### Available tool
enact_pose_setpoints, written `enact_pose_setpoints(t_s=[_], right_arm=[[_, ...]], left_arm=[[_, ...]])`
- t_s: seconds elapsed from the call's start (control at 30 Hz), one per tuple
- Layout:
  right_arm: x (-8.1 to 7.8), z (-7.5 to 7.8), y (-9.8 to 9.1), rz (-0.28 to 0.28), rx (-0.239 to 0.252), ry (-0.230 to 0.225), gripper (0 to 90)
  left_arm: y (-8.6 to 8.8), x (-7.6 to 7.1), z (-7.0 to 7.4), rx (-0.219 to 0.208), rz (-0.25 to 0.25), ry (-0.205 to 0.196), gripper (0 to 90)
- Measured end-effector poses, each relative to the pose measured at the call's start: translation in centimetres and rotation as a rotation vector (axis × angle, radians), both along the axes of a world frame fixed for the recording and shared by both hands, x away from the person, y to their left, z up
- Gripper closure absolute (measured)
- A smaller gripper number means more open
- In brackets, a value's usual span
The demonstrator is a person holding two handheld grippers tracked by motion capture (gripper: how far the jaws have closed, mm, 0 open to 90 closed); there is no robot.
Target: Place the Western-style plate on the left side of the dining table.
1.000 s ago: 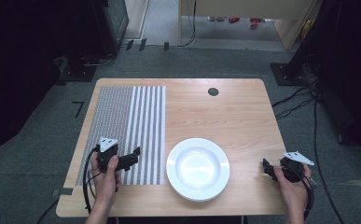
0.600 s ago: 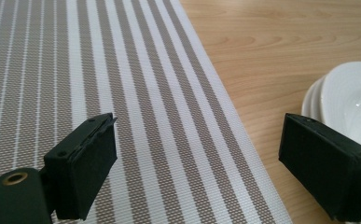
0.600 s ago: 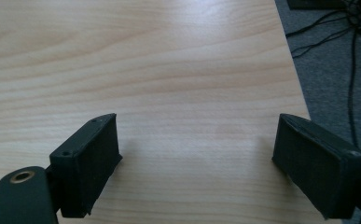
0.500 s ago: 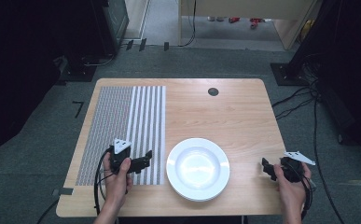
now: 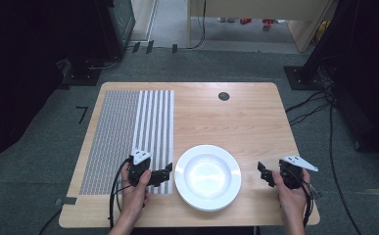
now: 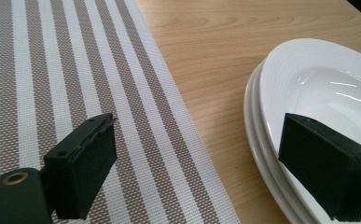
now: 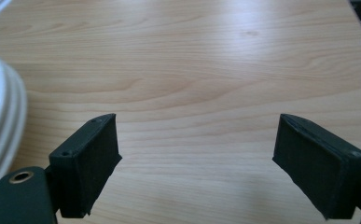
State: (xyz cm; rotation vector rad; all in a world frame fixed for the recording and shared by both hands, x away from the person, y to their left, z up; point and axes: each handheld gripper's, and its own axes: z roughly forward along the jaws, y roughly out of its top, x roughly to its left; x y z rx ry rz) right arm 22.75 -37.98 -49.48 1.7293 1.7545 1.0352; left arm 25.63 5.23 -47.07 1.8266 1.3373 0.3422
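Plates [image 5: 207, 176], perhaps three stacked, between wide-open, empty left gripper [image 5: 166, 172] and right gripper [image 5: 265, 172], both near table edge [image 5: 187, 221].

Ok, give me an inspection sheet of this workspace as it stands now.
Surface: wooden table, bare apart from what is listed; dark round hole near the far edge.
Job's things: stack of white plates at the near middle; striped mat flat on the left.
Clutter: nothing seen.
Grippers: left gripper open, at the plates' left rim; right gripper open, over bare wood right of the plates.
Cables: one trails from each gripper; more on the floor, right.
Surroundings: grey carpet, dark equipment.
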Motion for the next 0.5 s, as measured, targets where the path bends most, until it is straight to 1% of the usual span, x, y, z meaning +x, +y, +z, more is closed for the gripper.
enact_pose_setpoints(t_s=[0.07, 0.13, 0.17, 0.2, 0.23, 0.27, 0.3, 0.4, 0.47, 0.5], right_arm=[[0.0, 0.1, 0.3, 0.008, 0.001, -0.001, 14.0], [0.1, 0.2, 1.1, 0.031, 0.006, -0.004, 13.9], [0.1, 0.3, 1.5, 0.045, 0.017, -0.011, 13.9], [0.2, 0.4, 2.1, 0.061, 0.038, -0.015, 13.9], [0.2, 0.4, 2.1, 0.061, 0.038, -0.015, 13.9], [0.1, 0.5, 2.5, 0.068, 0.061, -0.022, 13.9], [0.1, 0.6, 2.7, 0.07, 0.076, -0.027, 13.9], [0.2, 0.6, 3.2, 0.079, 0.074, -0.03, 13.9], [0.3, 0.7, 4.0, 0.078, 0.079, -0.028, 14.6], [0.3, 0.7, 4.0, 0.078, 0.079, -0.028, 14.6]], left_arm=[[-0.2, -0.1, -0.1, -0.005, -0.004, 0.004, 11.2], [-0.5, -0.2, -0.2, -0.002, -0.014, 0.007, 11.3], [-0.6, -0.2, -0.2, -0.005, -0.015, 0.009, 11.6], [-0.8, -0.2, -0.1, -0.026, -0.017, 0.015, 12.2], [-0.8, -0.2, -0.1, -0.026, -0.017, 0.015, 12.2], [-1.0, -0.3, 0.1, -0.037, -0.025, 0.003, 12.2], [-1.0, -0.4, 0.1, -0.033, -0.027, 0.002, 12.2], [-1.2, -0.5, 0.1, -0.038, -0.032, 0.002, 12.8], [-1.5, -0.7, -0.1, -0.036, -0.038, 0.01, 13.0], [-1.6, -0.7, -0.2, -0.034, -0.044, 0.014, 13.0]])
